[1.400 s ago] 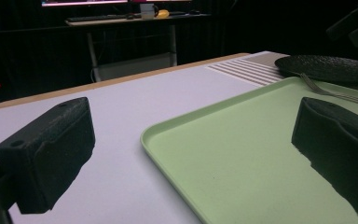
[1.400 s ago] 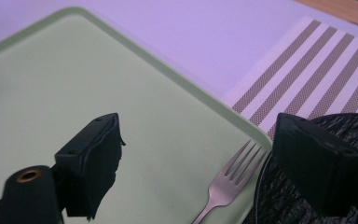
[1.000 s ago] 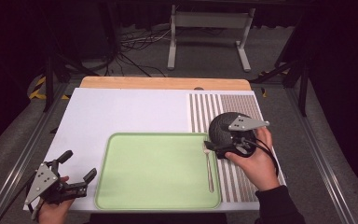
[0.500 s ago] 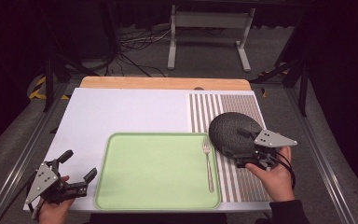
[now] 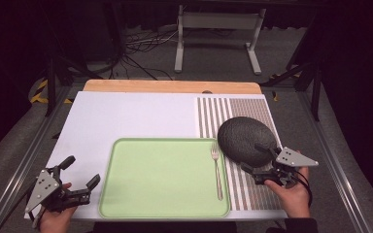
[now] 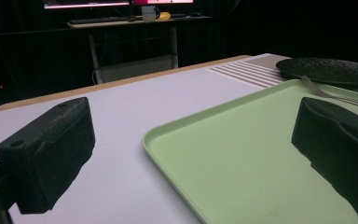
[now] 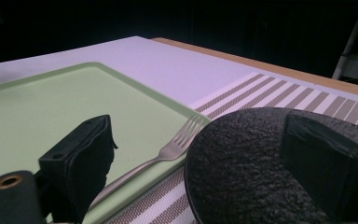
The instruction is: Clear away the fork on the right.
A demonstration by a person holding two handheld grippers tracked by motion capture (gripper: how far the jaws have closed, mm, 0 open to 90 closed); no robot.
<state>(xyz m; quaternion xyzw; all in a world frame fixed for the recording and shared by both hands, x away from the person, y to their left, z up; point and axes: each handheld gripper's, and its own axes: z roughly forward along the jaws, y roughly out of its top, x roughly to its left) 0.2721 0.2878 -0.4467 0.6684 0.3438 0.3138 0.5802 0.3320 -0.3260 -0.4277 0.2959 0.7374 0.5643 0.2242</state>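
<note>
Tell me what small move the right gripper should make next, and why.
Probably ease the right gripper forward and close on the near rim of the black plate. Its jaws stand open at that rim, holding nothing. The plate lies on the striped mat beside the fork on the green tray.

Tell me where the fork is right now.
In the high view the fork lies lengthwise along the right edge of the green tray, tines pointing away from the person, just left of the black plate and the right gripper.
</note>
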